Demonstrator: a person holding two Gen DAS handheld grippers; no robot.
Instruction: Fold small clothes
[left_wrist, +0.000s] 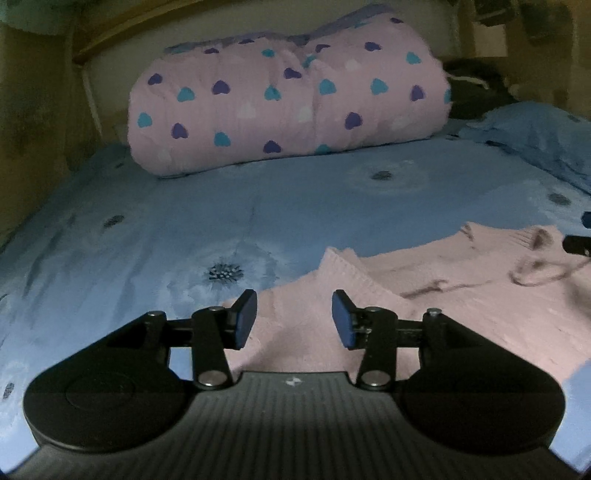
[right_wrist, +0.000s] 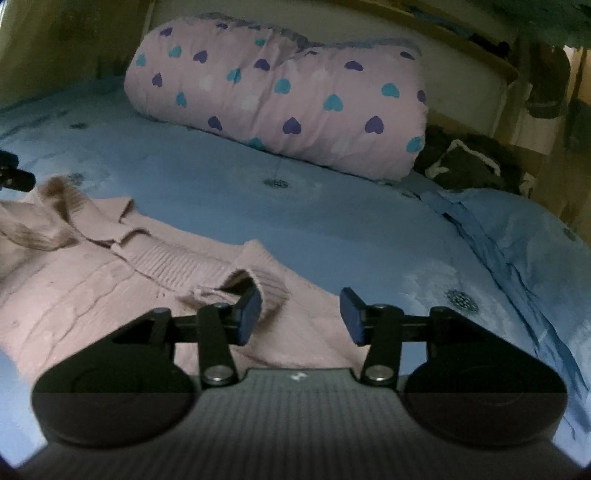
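Observation:
A small pink knit sweater (left_wrist: 443, 306) lies spread on the blue flowered bedsheet (left_wrist: 184, 221). In the left wrist view my left gripper (left_wrist: 294, 320) is open and empty, low over the sweater's left edge. In the right wrist view the sweater (right_wrist: 92, 288) lies left of centre, with a sleeve cuff (right_wrist: 258, 284) curled up. My right gripper (right_wrist: 301, 317) is open and empty; its left finger sits at that cuff, its right finger over bare sheet. Each view shows a bit of the other gripper at its edge.
A rolled pink quilt with hearts (left_wrist: 288, 99) lies across the back of the bed, also in the right wrist view (right_wrist: 280, 96). A blue pillow (right_wrist: 524, 236) lies at right, dark clothing (right_wrist: 469, 162) behind it. A wooden headboard (left_wrist: 110, 37) is at the back.

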